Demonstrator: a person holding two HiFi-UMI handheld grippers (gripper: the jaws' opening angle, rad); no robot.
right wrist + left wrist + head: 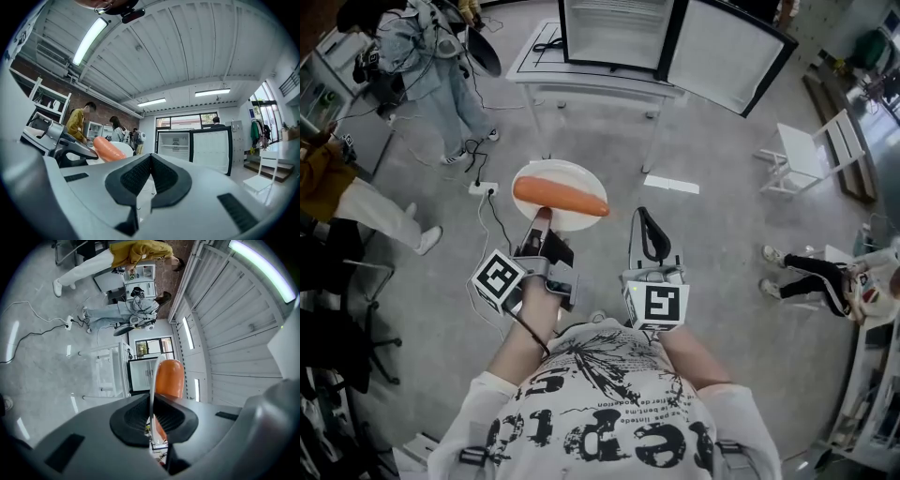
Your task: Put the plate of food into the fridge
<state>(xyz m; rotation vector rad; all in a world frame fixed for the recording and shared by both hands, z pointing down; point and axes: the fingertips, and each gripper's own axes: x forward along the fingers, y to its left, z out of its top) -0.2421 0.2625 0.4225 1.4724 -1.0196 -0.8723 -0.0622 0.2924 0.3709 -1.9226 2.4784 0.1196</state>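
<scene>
A white plate (565, 175) carries a long orange carrot (560, 197), held level above the floor. My left gripper (542, 219) is shut on the plate's near rim. In the left gripper view the plate's rim (153, 380) runs edge-on between the closed pads, with the carrot (169, 377) just behind. My right gripper (643, 217) is beside the plate on the right, shut and holding nothing; its view shows the carrot (108, 149) to its left. The fridge (614, 33) stands ahead on a white table, its door (727, 52) swung open to the right.
The white table (581, 80) bears the fridge. A power strip (483, 187) and cables lie on the floor at left, near standing people (441, 56). A white chair (811, 155) and a seated person (811, 277) are at right.
</scene>
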